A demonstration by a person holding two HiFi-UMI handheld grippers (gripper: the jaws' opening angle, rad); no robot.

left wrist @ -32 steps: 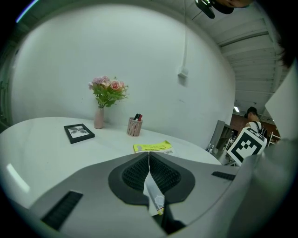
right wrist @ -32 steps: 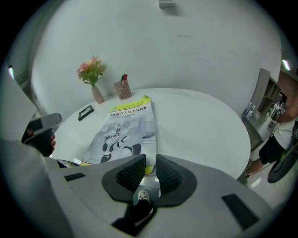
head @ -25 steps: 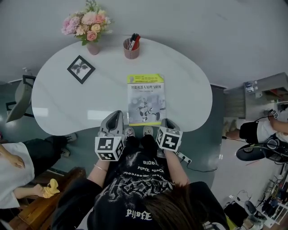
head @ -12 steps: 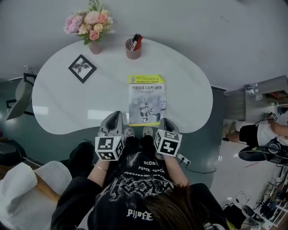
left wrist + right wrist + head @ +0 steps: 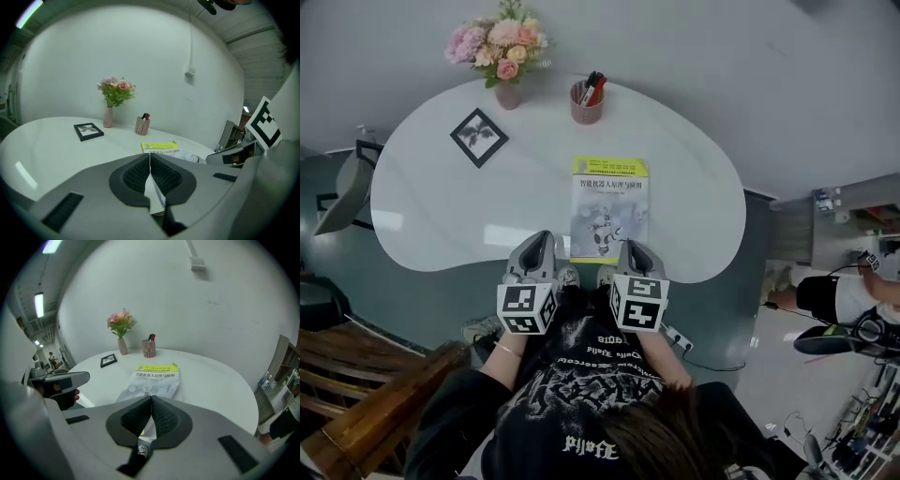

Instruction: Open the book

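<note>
On the white desk (image 5: 441, 206), the book (image 5: 610, 208) is seen closed, its near edge hidden behind the right gripper (image 5: 151, 398), whose jaws are pinched shut on it. The left gripper (image 5: 150, 157) is held at the book's near left corner, jaws together; a pale sliver between them cannot be identified. The right gripper has been shifted leftward since a second ago.

Side by side at near edge of book (image 5: 610, 202)
Left tool (image 5: 542, 239) and right tool (image 5: 633, 248) tilt downward, jaws together.
</note>
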